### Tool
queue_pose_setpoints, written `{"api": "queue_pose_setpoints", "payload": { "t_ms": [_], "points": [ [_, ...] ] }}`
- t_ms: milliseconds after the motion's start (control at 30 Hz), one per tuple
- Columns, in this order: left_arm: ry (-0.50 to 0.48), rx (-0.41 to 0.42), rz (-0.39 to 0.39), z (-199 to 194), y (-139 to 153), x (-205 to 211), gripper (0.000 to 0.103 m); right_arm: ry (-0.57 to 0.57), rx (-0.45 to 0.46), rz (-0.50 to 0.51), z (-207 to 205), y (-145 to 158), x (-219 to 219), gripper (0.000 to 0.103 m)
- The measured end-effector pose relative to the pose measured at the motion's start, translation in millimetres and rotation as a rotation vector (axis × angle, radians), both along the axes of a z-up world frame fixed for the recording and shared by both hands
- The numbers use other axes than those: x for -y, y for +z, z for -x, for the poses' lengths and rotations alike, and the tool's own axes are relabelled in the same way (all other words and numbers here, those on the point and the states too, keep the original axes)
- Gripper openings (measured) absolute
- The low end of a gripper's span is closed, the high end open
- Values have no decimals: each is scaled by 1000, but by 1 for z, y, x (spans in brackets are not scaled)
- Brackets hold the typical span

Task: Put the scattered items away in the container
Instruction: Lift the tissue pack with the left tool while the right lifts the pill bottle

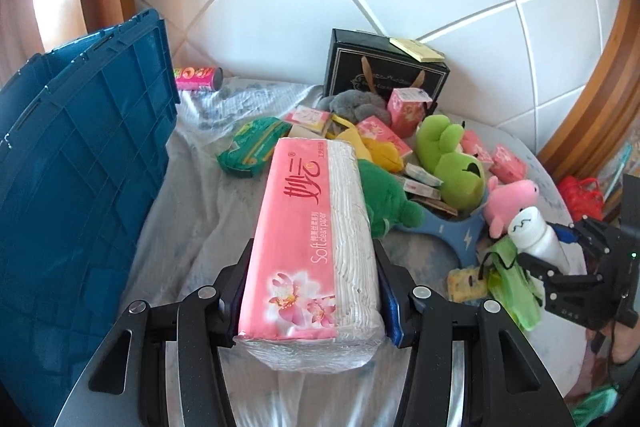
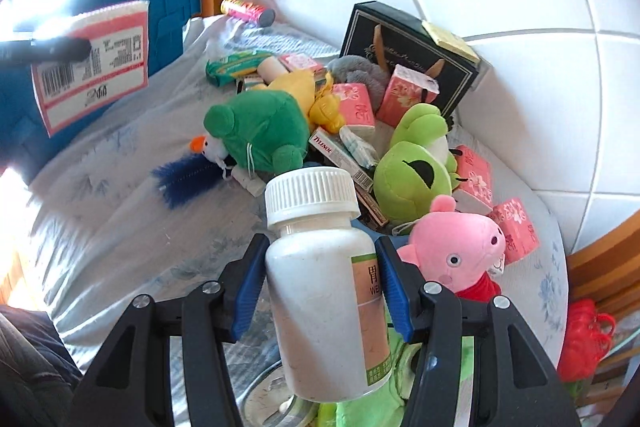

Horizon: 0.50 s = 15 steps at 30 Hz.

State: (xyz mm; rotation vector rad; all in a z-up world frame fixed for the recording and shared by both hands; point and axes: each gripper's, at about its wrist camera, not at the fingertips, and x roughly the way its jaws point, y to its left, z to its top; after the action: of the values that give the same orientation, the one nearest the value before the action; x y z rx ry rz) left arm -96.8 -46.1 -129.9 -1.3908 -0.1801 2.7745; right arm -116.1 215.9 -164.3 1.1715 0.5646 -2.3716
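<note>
Left wrist view: the pink-and-white plastic-wrapped tissue pack (image 1: pixel 310 247) is clamped across its width by the left gripper (image 1: pixel 312 301); judged light, soft, crushable, its film slippery.
Container: the blue plastic crate (image 1: pixel 76 167) is seen at nine o'clock, nearby.
Right wrist view: the white plastic pill bottle with ribbed cap (image 2: pixel 320 291) is pinched at mid-body by the right gripper (image 2: pixel 322 291); judged rigid, smooth, light.
Crate: lies at ten o'clock, well apart.

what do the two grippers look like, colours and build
Both are alike: the left gripper and right gripper have matte black angular linkage arms with cut-out slots and round silver pivot bolts. The finger pads are blue and ribbed. From the left wrist view, the right gripper's body shows a small green light.
</note>
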Motion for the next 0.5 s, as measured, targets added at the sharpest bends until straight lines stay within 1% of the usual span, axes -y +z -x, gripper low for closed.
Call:
{"api": "queue_pose_setpoints", "payload": {
  "t_ms": [233, 300, 500],
  "points": [
    [-20, -60, 3, -24, 31, -7, 50, -106, -51, 124, -37, 55, -9, 53],
    [-29, -73, 11, -29, 36, -9, 50, -123, -69, 132, -45, 67, -7, 53],
    [-55, -95, 0, -40, 49, -1, 50, -192, -112, 175, -65, 103, 6, 53]
  ]
}}
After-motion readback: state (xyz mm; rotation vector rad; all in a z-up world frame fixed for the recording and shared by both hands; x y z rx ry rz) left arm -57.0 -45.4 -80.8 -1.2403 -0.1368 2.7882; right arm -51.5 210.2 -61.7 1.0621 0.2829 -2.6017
